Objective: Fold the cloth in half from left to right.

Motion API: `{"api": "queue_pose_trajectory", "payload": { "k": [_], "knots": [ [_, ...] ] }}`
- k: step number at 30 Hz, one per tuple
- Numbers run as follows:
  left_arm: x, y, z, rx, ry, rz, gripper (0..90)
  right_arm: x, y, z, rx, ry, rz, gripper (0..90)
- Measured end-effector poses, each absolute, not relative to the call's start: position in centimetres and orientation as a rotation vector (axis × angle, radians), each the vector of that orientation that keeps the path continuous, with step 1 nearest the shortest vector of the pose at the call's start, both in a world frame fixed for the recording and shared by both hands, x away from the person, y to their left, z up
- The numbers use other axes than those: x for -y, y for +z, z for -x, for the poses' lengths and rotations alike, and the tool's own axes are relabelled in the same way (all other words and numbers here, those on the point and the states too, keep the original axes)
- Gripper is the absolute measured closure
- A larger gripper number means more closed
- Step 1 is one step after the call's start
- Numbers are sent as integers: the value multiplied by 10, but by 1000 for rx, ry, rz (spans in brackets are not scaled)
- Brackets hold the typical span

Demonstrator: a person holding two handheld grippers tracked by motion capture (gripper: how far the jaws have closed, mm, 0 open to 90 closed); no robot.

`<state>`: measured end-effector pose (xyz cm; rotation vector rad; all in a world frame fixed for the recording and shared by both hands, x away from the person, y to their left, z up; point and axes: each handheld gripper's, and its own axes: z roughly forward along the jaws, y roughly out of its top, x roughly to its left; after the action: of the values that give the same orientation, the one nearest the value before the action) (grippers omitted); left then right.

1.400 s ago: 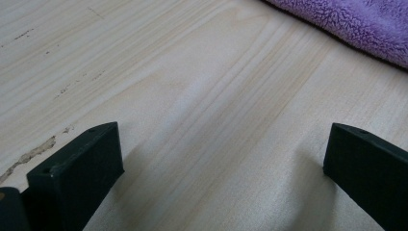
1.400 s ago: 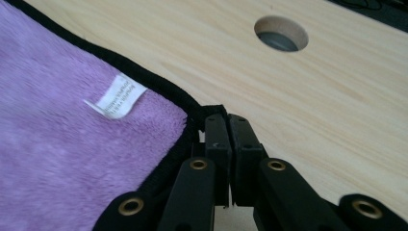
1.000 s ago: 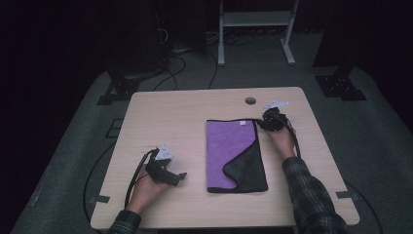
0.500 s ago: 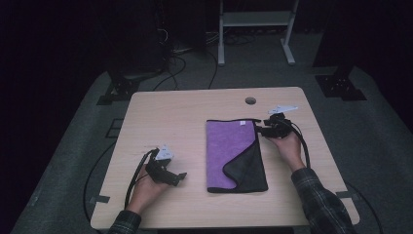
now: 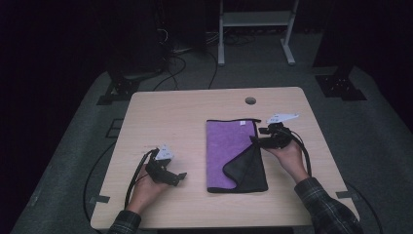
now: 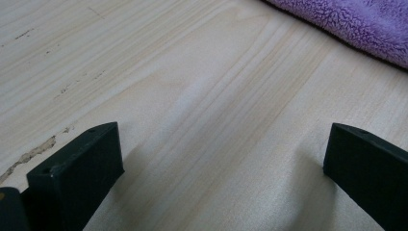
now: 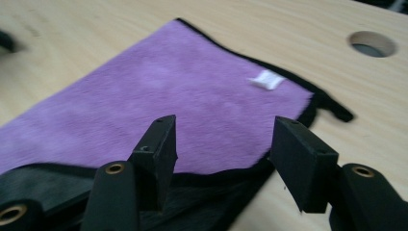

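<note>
High view: right gripper (image 5: 258, 141) fingers just opening, poised over cloth (image 5: 229, 146) edge.

the high view looks forward and down from above the person's side, taking in the whole table (image 5: 195, 112) from well back. the left gripper view sits low, close over bare wood, facing the purple cloth (image 6: 356, 24). the right gripper view hovers close above that same cloth (image 7: 183, 96), which all three views share.
</note>
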<state>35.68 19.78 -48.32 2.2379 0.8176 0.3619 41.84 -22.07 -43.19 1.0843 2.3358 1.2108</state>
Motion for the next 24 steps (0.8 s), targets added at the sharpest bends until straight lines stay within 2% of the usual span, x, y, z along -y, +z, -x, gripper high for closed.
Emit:
{"api": "queue_pose_trajectory", "payload": {
  "k": [12,24],
  "knots": [
    [-198,-483,-357,-818,362,-2238,0,175,-438,-377,-2504,1245,-887,358],
    [-198,-483,-357,-817,362,-2238,0,140,-450,-366,-2605,1237,-752,344]
  ]
}}
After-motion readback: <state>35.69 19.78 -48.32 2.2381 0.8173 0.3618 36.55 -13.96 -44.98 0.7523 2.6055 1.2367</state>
